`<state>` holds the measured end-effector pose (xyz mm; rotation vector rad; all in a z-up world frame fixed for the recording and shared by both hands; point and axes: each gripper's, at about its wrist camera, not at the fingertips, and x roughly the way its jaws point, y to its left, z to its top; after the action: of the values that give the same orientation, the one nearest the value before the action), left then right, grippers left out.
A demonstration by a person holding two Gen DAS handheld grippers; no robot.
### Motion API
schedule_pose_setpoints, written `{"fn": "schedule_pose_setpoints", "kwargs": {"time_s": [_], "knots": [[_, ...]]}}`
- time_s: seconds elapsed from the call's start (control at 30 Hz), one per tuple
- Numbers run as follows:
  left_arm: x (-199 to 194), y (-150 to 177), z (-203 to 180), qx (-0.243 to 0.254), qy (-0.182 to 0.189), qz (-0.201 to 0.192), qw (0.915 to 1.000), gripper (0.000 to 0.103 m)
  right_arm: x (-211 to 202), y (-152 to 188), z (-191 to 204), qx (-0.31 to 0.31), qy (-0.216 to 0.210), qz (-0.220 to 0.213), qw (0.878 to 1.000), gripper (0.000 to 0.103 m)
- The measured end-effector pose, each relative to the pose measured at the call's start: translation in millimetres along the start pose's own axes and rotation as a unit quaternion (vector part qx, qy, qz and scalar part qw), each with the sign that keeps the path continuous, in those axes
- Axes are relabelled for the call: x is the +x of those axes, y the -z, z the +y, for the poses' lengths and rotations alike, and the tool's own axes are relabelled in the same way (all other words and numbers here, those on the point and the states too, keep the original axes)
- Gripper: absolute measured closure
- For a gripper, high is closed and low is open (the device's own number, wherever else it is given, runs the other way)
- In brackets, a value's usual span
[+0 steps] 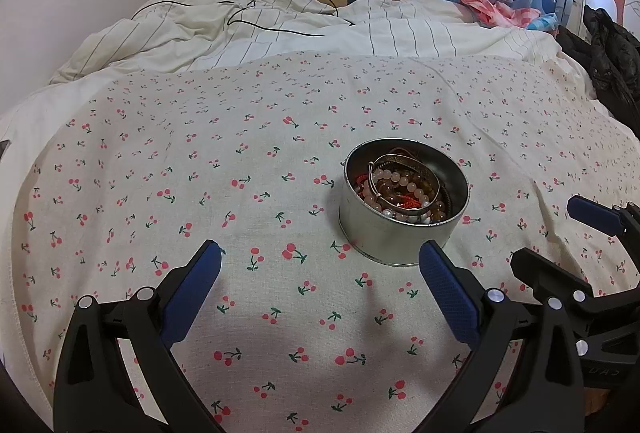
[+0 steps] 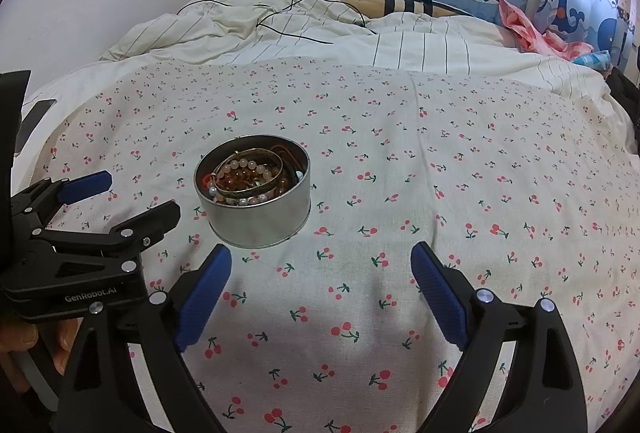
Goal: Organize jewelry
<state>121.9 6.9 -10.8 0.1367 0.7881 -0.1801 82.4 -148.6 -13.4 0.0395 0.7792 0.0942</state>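
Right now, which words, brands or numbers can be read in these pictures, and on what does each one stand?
"GenRobot.AI": on the black body of the left gripper, seen in the right wrist view.
Embossed letters on the right gripper body, in the left wrist view: too dark and cut off to read.
The tin shows no label.

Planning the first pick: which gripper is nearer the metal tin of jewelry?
Left, slightly. The left gripper has one finger almost at the tin; the right gripper sits just off to the tin's right. Both open.
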Motion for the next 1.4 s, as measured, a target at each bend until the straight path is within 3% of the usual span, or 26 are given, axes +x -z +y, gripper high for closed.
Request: {"fn": "schedule_pose_setpoints", "kwargs": {"time_s": [1.4], "knots": [[4.5, 0.2, 1.6, 0.004, -0.005, 0.017, 0.9998, 0.008, 0.6, 0.0, -0.8, 0.000, -0.001, 0.001, 1.000, 0.013]]}}
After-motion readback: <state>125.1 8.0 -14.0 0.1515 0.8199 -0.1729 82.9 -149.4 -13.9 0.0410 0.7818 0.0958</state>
